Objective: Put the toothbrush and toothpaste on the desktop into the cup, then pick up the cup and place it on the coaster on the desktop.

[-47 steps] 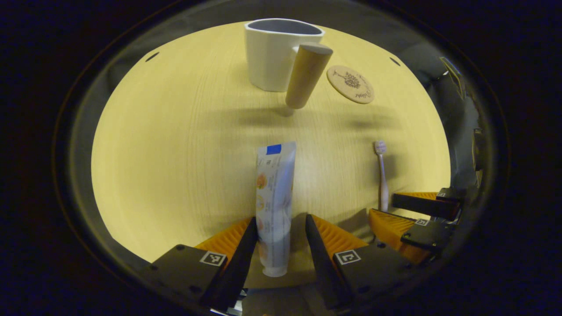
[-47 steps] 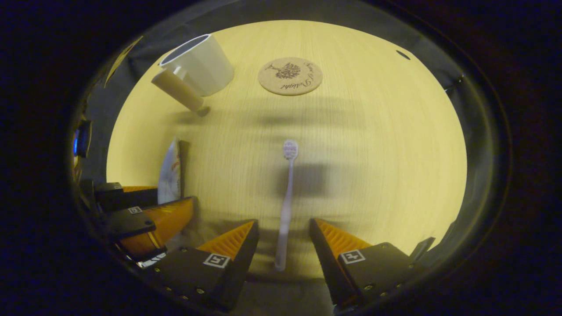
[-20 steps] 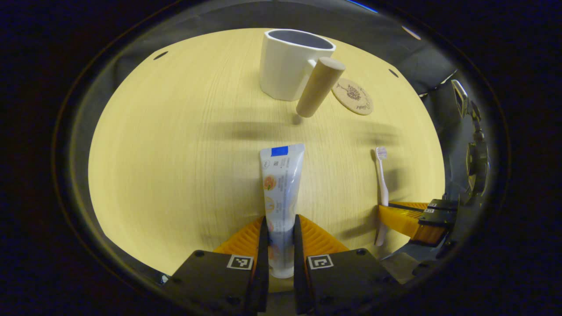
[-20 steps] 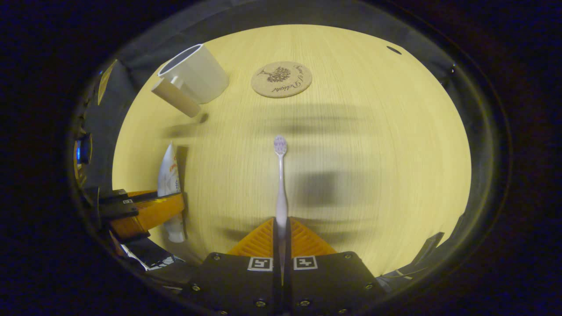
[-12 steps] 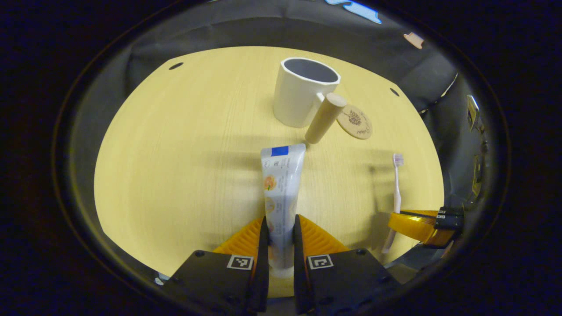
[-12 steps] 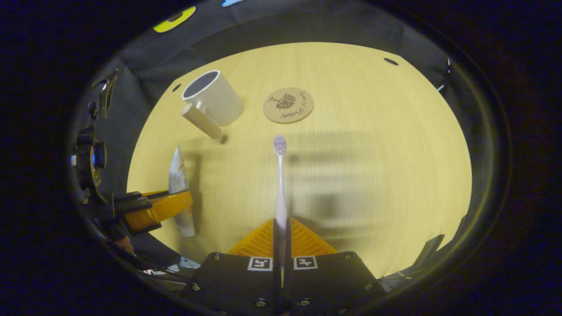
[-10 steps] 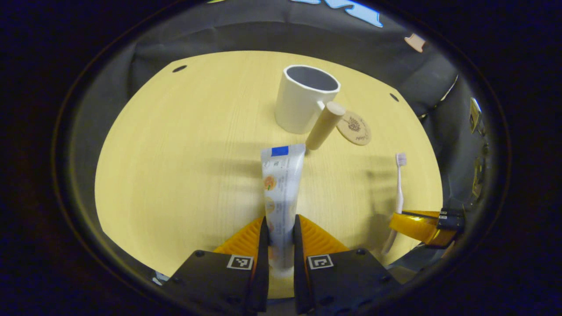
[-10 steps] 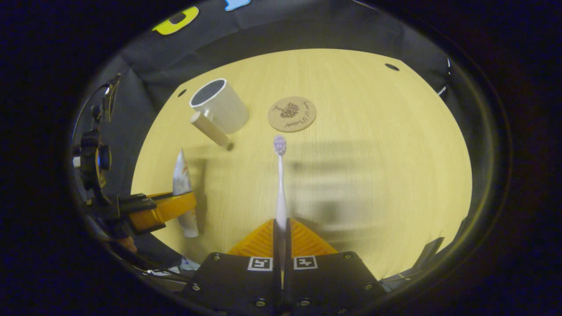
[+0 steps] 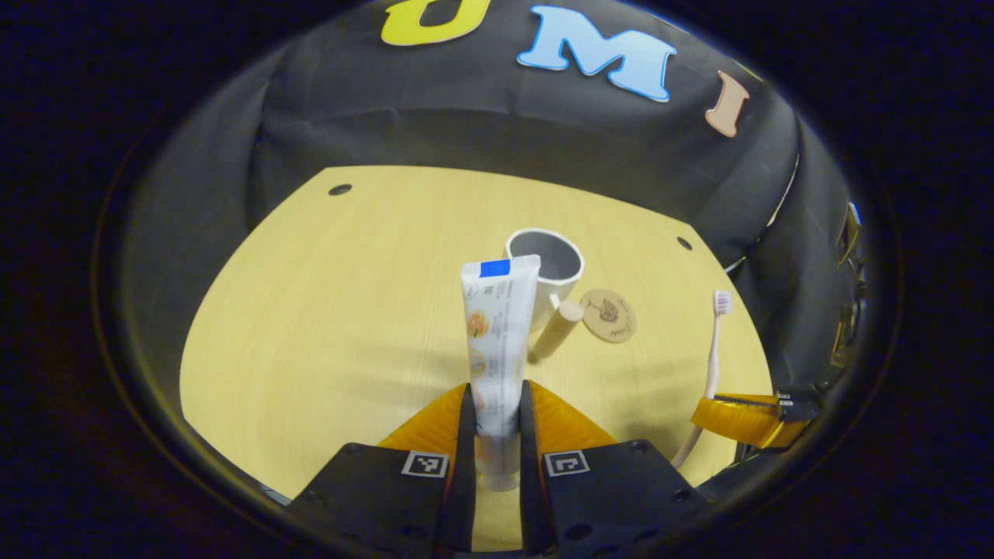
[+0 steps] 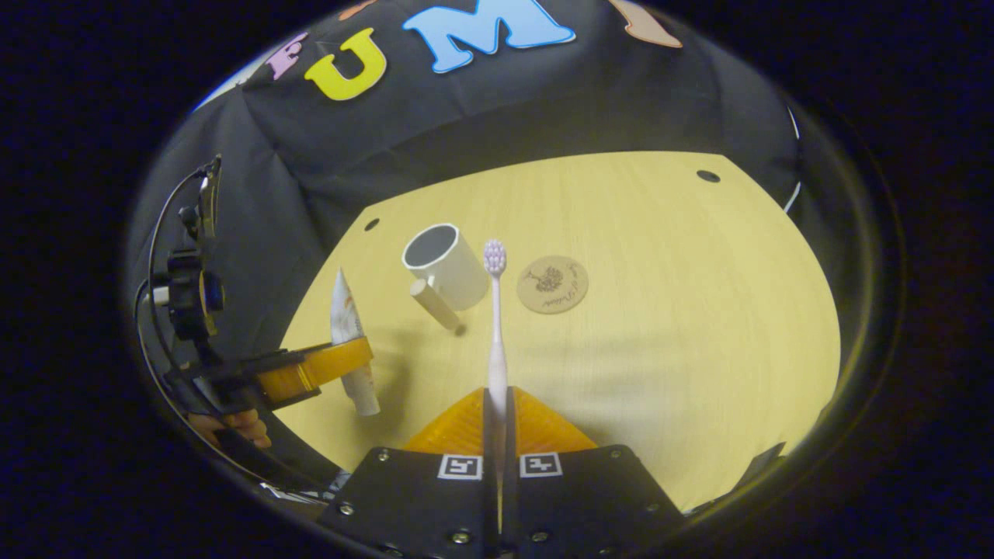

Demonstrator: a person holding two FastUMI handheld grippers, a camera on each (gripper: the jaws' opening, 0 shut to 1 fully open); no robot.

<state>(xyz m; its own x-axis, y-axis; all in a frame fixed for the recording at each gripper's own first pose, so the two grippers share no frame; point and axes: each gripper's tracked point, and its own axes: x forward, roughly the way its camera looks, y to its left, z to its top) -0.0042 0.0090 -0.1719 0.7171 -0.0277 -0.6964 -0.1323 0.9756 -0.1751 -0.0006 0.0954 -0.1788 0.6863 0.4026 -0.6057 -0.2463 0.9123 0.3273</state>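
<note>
My left gripper [image 9: 495, 404] is shut on a white toothpaste tube [image 9: 497, 334] with a blue patch at its far end, held up above the table. Beyond it stands the white cup [image 9: 550, 264] with its wooden handle [image 9: 554, 330], and the round cork coaster [image 9: 608, 315] lies just right of it. My right gripper [image 10: 497, 404] is shut on a pale toothbrush [image 10: 495, 310], bristles pointing away, lifted over the table. In the right gripper view the cup [image 10: 446, 264] stands to the left of the coaster [image 10: 553, 284]. The left gripper [image 10: 314, 371] with the tube [image 10: 349, 334] shows at the left.
The light wooden tabletop [image 9: 326, 310] has small dark holes [image 9: 339, 189] near its far corners. Black cloth rises behind it. In the left gripper view the right gripper [image 9: 738, 415] holds the toothbrush [image 9: 713, 341] at the right edge. A hand [image 10: 233, 425] shows at lower left.
Both grippers closed on their objects, the left on the toothpaste and the right on the toothbrush, then lifted them off the table. Both cameras have risen, so the cup and coaster look farther away.
</note>
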